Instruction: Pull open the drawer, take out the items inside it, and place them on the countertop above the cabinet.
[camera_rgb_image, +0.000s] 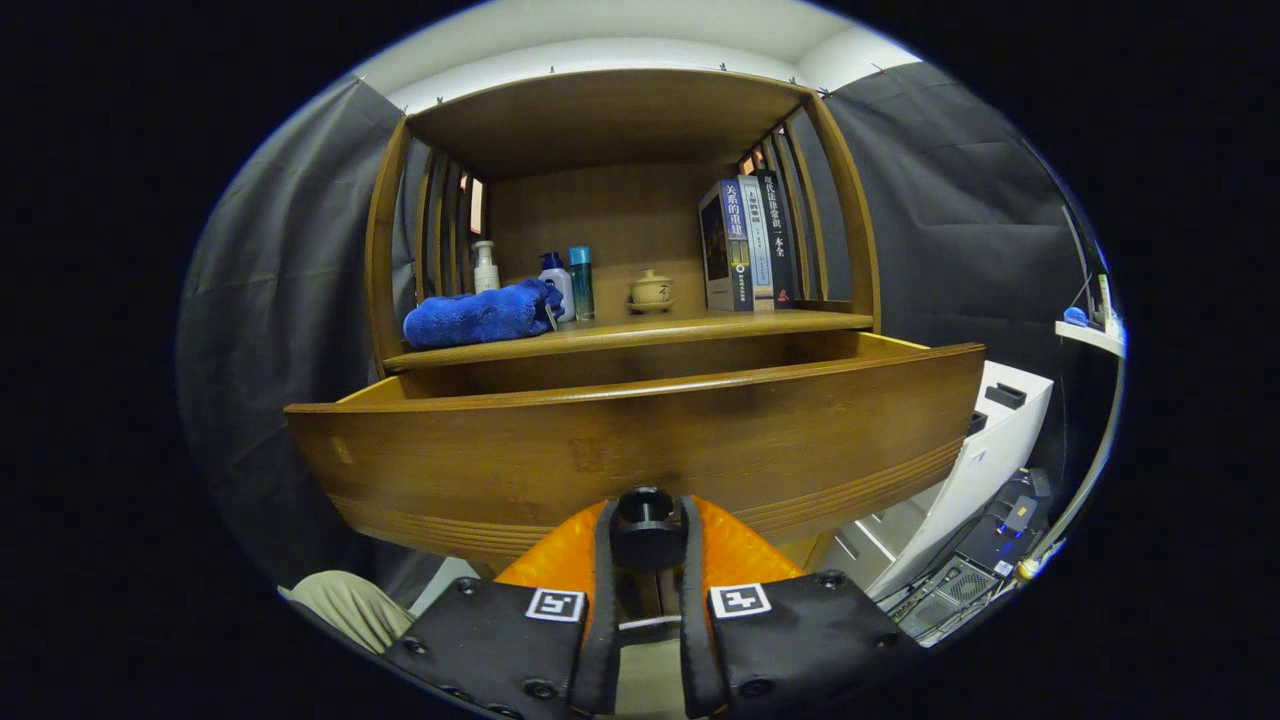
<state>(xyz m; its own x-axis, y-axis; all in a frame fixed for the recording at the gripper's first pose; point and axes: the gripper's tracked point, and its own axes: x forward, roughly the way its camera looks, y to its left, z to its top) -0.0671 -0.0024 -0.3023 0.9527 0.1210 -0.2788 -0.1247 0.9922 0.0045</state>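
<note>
The wooden drawer (640, 440) of the cabinet stands pulled out towards me, its curved front panel just ahead of the fingers. My gripper (646, 535) is shut on the drawer's round dark knob (646, 518), one finger pressing on each side. The inside of the drawer is hidden behind its front panel. Above it lies the wooden countertop (640, 332), where a blue towel (482, 314) rests at the left end.
On the countertop stand a white pump bottle (485, 267), a blue-capped white bottle (556, 281), a teal bottle (581, 282), a small lidded ceramic cup (651, 290) and several upright books (748, 243). A white unit (985, 450) and electronics (985, 560) sit at the right.
</note>
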